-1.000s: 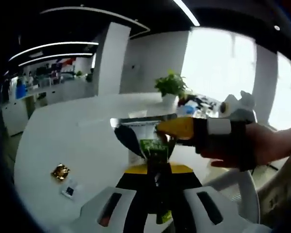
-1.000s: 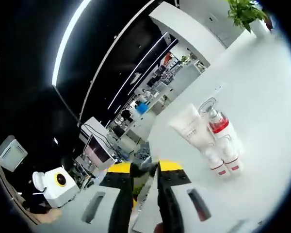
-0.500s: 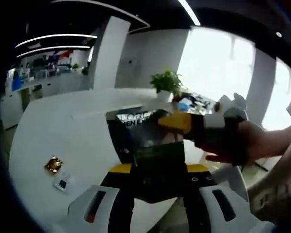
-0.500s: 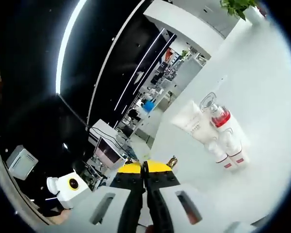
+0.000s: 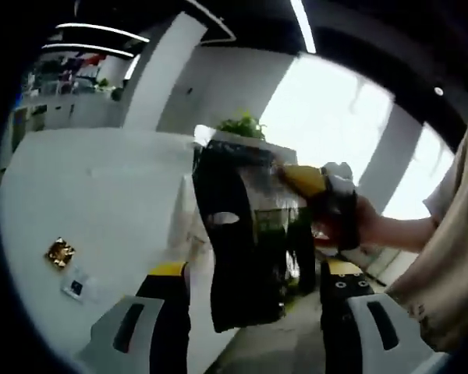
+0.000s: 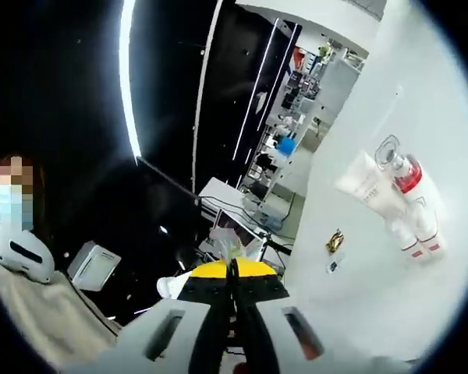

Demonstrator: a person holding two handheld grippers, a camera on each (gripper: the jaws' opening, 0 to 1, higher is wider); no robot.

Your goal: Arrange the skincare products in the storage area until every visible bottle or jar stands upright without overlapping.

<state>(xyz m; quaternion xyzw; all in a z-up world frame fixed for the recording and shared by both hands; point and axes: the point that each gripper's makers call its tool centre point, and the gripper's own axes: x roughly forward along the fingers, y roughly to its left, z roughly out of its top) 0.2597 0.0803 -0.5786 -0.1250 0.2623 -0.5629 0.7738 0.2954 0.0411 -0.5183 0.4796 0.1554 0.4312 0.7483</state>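
A black pouch (image 5: 242, 241) with a green label and a silvery top edge hangs upright in the left gripper view. My right gripper (image 5: 287, 176) comes in from the right and is shut on its top edge. My left gripper (image 5: 255, 269) stands wide open, one jaw on each side of the pouch's lower part and not touching it. In the right gripper view my right gripper (image 6: 234, 269) is shut, with a crinkled strip of the pouch (image 6: 234, 243) poking out above the tips. On the white table (image 6: 390, 93) lie a white tube (image 6: 361, 183), a red-banded bottle (image 6: 406, 176) and small white bottles (image 6: 418, 232), close together.
A small gold item (image 5: 60, 252) and a little card (image 5: 76, 286) lie on the table (image 5: 101, 179) to the left; they appear again as gold item (image 6: 335, 241) and card (image 6: 331, 266). A potted plant (image 5: 240, 125) stands behind the pouch. A person's hand (image 5: 378, 230) holds the right gripper.
My left gripper, shut on the pouch a second ago, has opened wide and let it go. My right gripper has closed on the pouch's top edge. Both views have tilted.
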